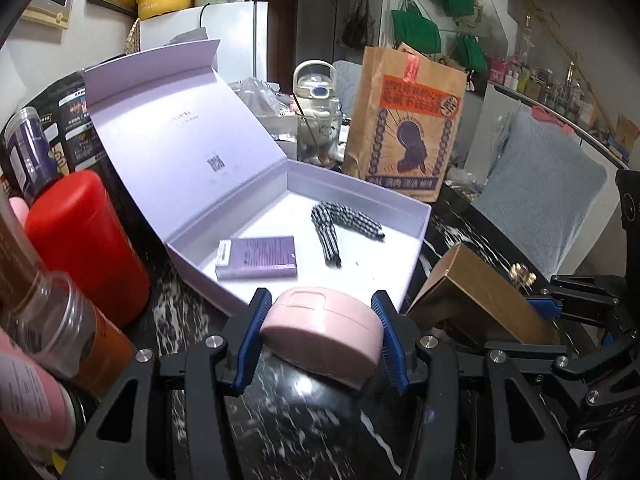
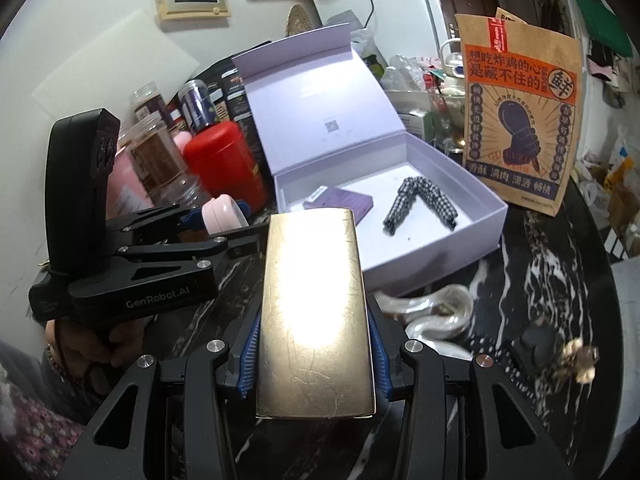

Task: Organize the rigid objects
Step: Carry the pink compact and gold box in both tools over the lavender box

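Pink case [image 1: 320, 330] sits pinched between the blue pads of the left gripper [image 1: 320, 320], up off the dark marble table [image 1: 304, 420]. Beside it, the right gripper [image 2: 312, 350] squeezes a shiny gold box [image 2: 314, 312] from both sides. Just past both grippers is an open purple box [image 1: 416, 216] with its lid tipped back. Inside it lie a small purple pack [image 1: 258, 258] and a bent checked cloth roll [image 1: 340, 224], a little apart. A red can [image 1: 84, 240] stands left of the purple box.

Red canister [image 1: 86, 246] w/ clear jars [image 2: 166, 156] at left, brown paper bag [image 1: 404, 136] behind, fridge [image 1: 236, 36] at back.
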The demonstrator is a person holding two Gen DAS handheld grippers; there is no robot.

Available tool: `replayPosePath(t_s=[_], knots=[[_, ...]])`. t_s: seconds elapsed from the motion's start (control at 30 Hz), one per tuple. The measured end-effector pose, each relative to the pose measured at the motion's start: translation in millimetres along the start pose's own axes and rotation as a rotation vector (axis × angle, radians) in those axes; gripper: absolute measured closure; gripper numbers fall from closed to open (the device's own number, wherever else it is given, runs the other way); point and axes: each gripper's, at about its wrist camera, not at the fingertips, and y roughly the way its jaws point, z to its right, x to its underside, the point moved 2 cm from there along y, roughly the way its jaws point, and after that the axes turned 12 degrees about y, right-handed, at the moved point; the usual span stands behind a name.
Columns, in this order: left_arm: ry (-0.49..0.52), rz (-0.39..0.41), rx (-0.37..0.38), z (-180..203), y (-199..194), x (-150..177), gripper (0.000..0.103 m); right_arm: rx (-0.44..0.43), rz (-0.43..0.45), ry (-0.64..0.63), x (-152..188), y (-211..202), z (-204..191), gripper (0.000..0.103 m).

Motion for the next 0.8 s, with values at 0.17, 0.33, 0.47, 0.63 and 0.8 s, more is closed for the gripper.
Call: replayPosePath(t_s=[0.17,0.33,0.47,0.63,0.8], knots=[[-0.006,0.014,-0.003,-8,9,-14,0.052,0.007,0.008,-0.001,-16,4,5,0.058],[0.002,0.032,-0.002,-12,15,-25,0.052,0.019,0.021,-0.019,-34,6,8,0.059],[-0.004,0.04,0.001,-17,22,-34,0.052,0.022,0.032,-0.023,-48,8,11,0.058],[-0.028,0.045,0.009,-25,31,-48,0.052,0.029,0.038,-0.04,-66,15,13,0.059],[-0.032,0.064,-0.016,-33,37,-63,0.052,0.003,0.038,-0.044,-86,22,18,0.059]])
